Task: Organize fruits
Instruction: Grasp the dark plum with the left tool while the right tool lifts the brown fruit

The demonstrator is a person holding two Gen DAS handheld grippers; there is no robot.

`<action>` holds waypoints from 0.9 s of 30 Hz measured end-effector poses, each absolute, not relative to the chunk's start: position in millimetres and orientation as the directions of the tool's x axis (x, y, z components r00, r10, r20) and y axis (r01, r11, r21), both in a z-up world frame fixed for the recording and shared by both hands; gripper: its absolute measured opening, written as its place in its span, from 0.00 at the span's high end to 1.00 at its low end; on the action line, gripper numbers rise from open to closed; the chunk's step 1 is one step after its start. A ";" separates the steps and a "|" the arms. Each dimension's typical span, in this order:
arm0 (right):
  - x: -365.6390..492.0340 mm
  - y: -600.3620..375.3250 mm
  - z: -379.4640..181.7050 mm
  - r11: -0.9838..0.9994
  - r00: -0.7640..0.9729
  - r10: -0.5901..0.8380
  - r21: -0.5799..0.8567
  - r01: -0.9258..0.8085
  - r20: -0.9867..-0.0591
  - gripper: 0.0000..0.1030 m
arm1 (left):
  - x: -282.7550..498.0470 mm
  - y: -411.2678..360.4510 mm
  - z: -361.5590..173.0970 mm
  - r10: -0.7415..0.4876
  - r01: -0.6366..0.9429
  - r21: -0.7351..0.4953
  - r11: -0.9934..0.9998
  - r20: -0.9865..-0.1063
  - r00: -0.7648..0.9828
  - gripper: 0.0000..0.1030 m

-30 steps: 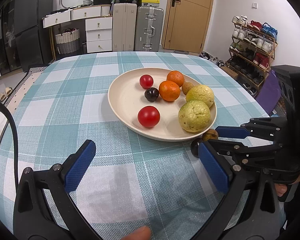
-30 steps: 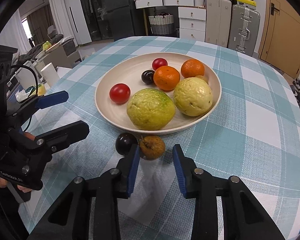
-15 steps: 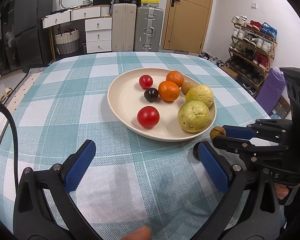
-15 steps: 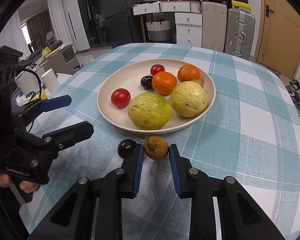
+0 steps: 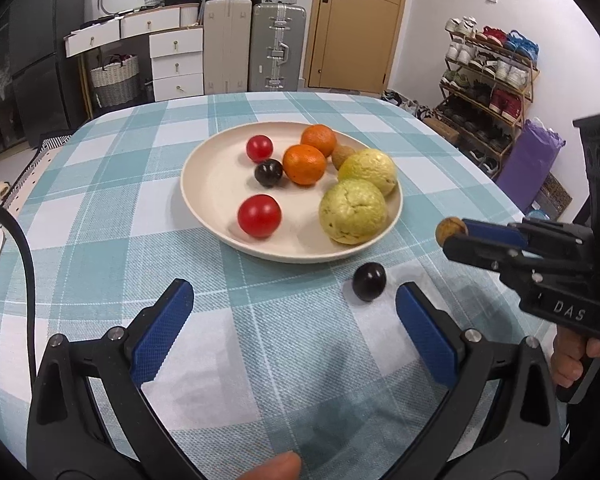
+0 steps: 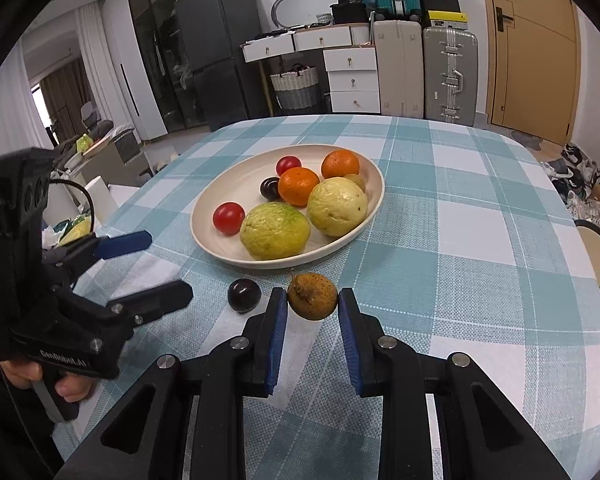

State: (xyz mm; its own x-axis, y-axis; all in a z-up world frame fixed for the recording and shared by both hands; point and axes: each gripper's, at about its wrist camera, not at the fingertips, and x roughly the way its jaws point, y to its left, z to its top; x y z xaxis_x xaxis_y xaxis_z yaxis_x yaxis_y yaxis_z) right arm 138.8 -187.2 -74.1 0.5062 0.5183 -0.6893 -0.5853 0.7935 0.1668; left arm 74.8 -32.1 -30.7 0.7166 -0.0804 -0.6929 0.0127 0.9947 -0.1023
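Gripper on the right pinches the small brown fruit just clear of the table, short of the plate, and that round skin could slip free and roll, perhaps knocking the dark plum beside it.

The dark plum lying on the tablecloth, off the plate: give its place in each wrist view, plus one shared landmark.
Left wrist view: the dark plum lies right of centre, just below the plate's near rim, beside the left claw's right finger.
Right wrist view: the plum sits left of centre, below the plate, left of the brown fruit held in the right claw.
Shared landmark: the cream plate.
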 end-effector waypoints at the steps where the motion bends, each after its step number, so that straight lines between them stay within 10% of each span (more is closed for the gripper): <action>1: 138.7 -188.3 -73.5 0.795 0.507 0.518 0.168 -0.583 -0.689 0.74 | 74.5 -34.6 -31.2 -0.083 0.020 -0.098 0.995 -0.695 0.714 0.06; 10: 138.4 -195.5 -70.2 0.801 0.515 0.517 0.172 -0.574 -0.684 0.74 | 81.9 -60.7 -44.7 -0.136 0.131 -0.068 0.989 -0.760 0.636 0.48; 27: 141.4 -206.0 -68.4 0.811 0.523 0.511 0.182 -0.556 -0.682 0.74 | 106.5 -86.4 -49.6 -0.164 0.195 -0.055 0.979 -0.781 0.602 0.64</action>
State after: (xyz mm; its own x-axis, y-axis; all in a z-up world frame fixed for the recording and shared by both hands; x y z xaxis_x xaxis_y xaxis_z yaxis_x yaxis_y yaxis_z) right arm 141.4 -206.0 -68.4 0.5228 0.5113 -0.6821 -0.5559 0.8111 0.1819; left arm 106.5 -86.4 -49.6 0.6022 -0.1641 -0.7813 0.1950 0.9792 -0.0554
